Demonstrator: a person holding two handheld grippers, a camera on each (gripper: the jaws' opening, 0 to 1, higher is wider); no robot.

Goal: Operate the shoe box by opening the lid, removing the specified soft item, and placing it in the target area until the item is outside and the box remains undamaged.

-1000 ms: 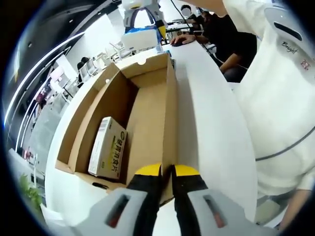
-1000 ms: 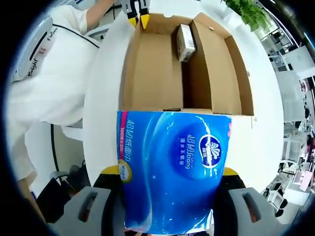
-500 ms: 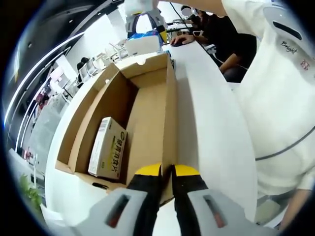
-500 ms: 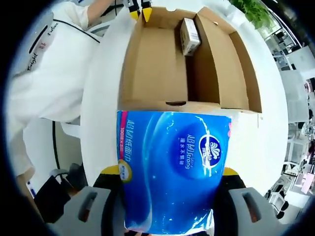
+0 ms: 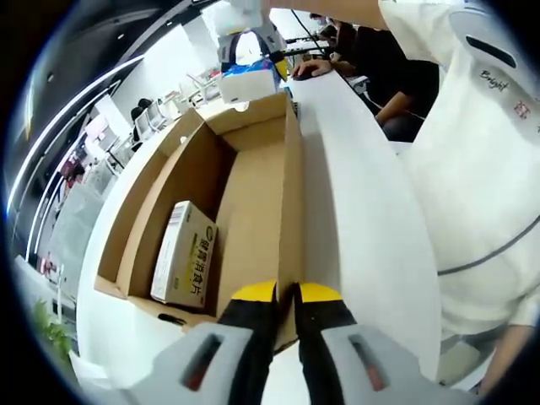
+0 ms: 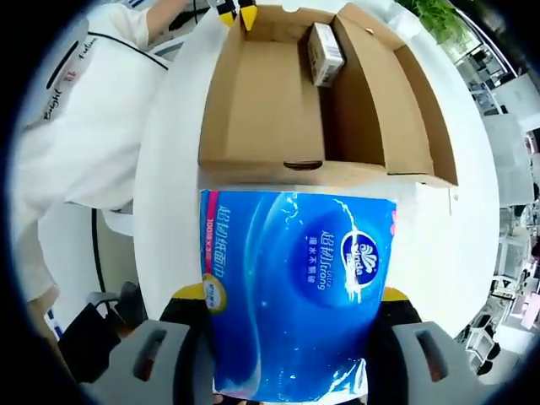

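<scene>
An open cardboard shoe box point(image 5: 253, 169) lies on the white table point(image 5: 363, 194), its lid point(image 5: 143, 194) folded out to the side. A small yellow-and-white carton point(image 5: 186, 253) rests inside. My left gripper point(image 5: 287, 294) is shut on the near end of the box's side wall. My right gripper point(image 6: 294, 295) is shut on a blue soft tissue pack point(image 6: 295, 287), held just outside the box's end wall point(image 6: 287, 173). Beyond the far end of the box, the tissue pack point(image 5: 246, 84) hangs under the right gripper point(image 5: 249, 38). The left gripper point(image 6: 234, 10) shows at the box's far corner.
A person in a white shirt point(image 5: 481, 169) stands close along the table's side. Another person point(image 5: 380, 59) sits at the table's far end. A green plant point(image 6: 430, 21) stands past the box. Bare table point(image 6: 173, 126) runs beside the box.
My right gripper has drawn the tissue pack back from the box, so the box sits farther off in its view. The left gripper has kept its hold.
</scene>
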